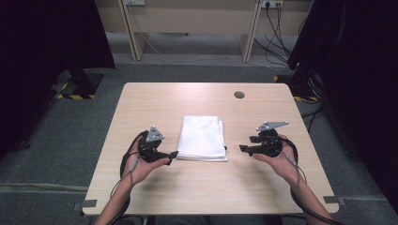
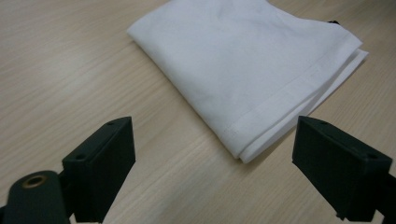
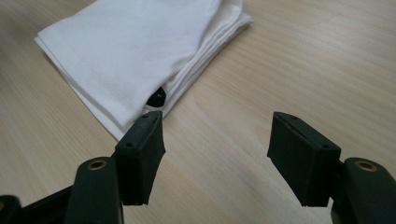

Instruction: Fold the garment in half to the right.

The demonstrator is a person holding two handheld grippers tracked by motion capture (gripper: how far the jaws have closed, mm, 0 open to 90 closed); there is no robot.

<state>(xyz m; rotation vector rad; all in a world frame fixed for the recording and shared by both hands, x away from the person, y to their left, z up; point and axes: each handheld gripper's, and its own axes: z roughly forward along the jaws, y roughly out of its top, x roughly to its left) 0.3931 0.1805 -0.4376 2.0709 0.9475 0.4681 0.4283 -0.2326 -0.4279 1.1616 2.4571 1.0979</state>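
Cloth (image 1: 202, 138): one, folded, white | table (image 1: 206, 187): one | left claw (image 1: 174, 153), right claw (image 1: 242, 148): two, both agape, empty

Black grippers — grey three-cornered plates (image 1: 154, 134), trailing cables — bare forearms.

Folded white cloth (image 2: 243, 65), soft matt weave with stitched hem, table (image 1: 197, 187) of pale smooth wood-grain laminate, left gripper (image 2: 212, 161) jaws in matt black plastic, right gripper (image 3: 217, 154) likewise.
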